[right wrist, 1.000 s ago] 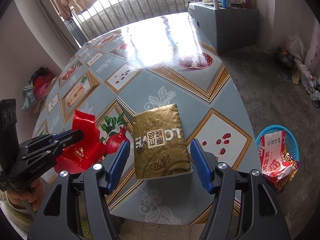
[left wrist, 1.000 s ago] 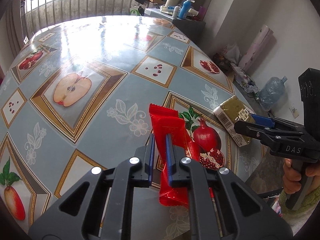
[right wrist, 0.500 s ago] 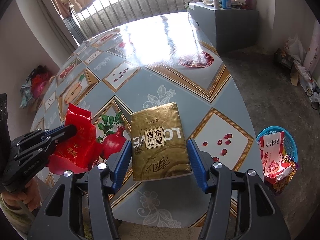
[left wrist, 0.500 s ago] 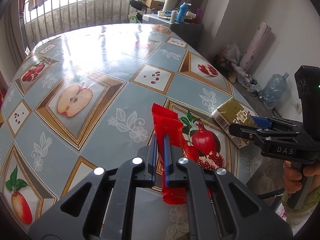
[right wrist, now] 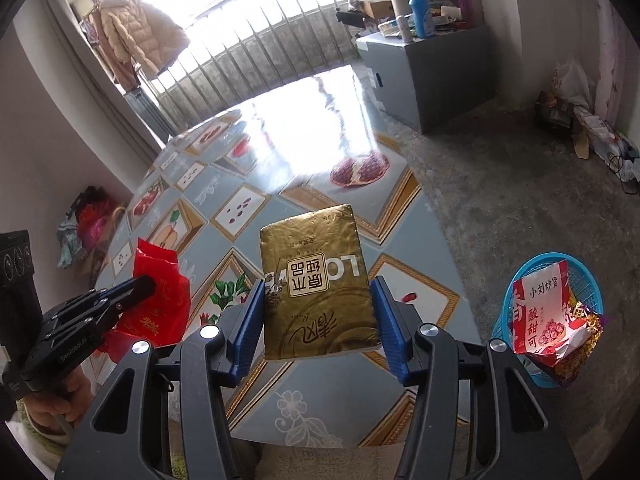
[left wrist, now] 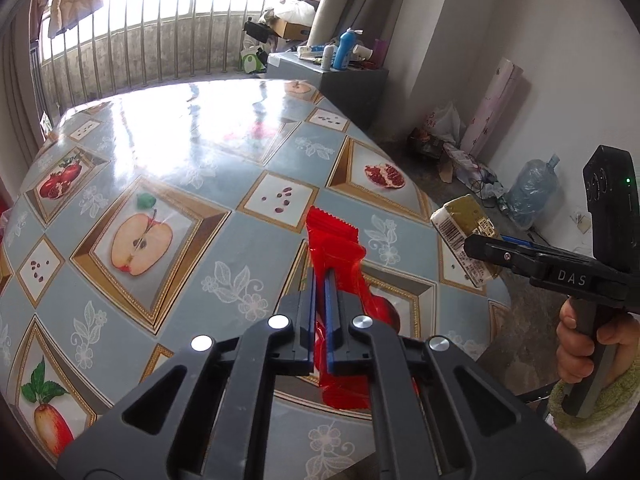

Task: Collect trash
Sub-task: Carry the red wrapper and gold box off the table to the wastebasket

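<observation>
A red crinkled wrapper [left wrist: 334, 236] is pinched between the blue pads of my left gripper [left wrist: 320, 276], which is shut on it and holds it above the fruit-patterned table [left wrist: 160, 140]. A flat gold packet [right wrist: 316, 280] with printed characters sits between the pads of my right gripper [right wrist: 318, 282]; its jaws are closing and press on both side edges, with the packet raised off the table. The right wrist view also shows the left gripper [right wrist: 144, 284] with the red wrapper [right wrist: 160, 292] at the left. The left wrist view has the right gripper [left wrist: 480, 246] and the gold packet [left wrist: 464, 216] at the right.
A blue plastic basket [right wrist: 588, 276] stands on the floor right of the table, with snack wrappers [right wrist: 544, 304] in it. A grey cabinet [right wrist: 440, 72] with bottles stands beyond the table's far end. Bags and clutter lie along the right wall. A person's hand [left wrist: 580, 340] grips the right handle.
Both grippers have risen. The red wrapper went up in the left gripper. The right jaws narrowed onto the gold packet and lifted it off the table.
</observation>
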A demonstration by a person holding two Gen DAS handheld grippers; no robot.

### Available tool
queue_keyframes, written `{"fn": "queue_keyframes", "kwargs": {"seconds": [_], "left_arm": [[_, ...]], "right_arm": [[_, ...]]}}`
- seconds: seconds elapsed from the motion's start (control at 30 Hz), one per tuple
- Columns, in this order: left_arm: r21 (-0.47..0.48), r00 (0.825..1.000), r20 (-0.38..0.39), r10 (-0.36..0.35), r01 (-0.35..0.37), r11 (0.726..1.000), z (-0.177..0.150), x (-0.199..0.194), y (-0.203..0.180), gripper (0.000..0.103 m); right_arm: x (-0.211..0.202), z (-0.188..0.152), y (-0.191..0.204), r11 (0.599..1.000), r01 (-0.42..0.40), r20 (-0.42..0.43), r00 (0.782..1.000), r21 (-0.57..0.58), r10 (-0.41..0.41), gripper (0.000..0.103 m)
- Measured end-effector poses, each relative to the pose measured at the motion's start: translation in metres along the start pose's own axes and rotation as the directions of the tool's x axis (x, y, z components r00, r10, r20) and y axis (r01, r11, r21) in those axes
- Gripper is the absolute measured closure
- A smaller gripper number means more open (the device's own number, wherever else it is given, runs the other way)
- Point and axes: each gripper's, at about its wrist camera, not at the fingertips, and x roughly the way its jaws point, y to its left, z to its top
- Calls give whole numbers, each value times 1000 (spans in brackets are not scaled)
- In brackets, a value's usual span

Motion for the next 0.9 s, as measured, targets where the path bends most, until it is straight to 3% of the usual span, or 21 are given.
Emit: {"fn": "queue_keyframes", "kwargs": {"seconds": [0.17, 0.27, 0.37, 0.47, 0.63, 0.83, 0.87, 0.9], "left_arm": [[60, 992, 33, -121, 119, 991, 31, -4, -39, 101], [108, 977, 14, -212, 209, 972, 51, 9, -75, 101], [159, 954, -63, -293, 300, 941, 68, 37, -120, 101], [166, 918, -175, -356, 384, 908, 78, 77, -166, 101], [176, 870, -334, -362, 435, 883, 73, 153, -240, 101], [222, 851, -444, -283, 410, 885, 55, 231, -302, 101], [226, 852, -449, -269, 400, 888, 53, 241, -309, 99], [234, 851, -462, -249, 389, 891, 51, 254, -316, 91]], "right_arm": [[-61, 5, -63, 983, 85, 126, 986, 161, -106, 52], [-100, -9, -120, 938, 150, 179, 961, 312, -213, 51], [-122, -33, -165, 884, 182, 180, 942, 431, -282, 51], [-124, -58, -202, 836, 196, 150, 938, 513, -313, 51], [-95, -75, -250, 773, 167, 101, 953, 612, -285, 51], [-61, -57, -301, 729, 86, 116, 968, 679, -223, 51], [-53, -53, -311, 724, 77, 115, 970, 685, -212, 50], [-46, -50, -316, 723, 74, 112, 972, 687, -206, 50]]}}
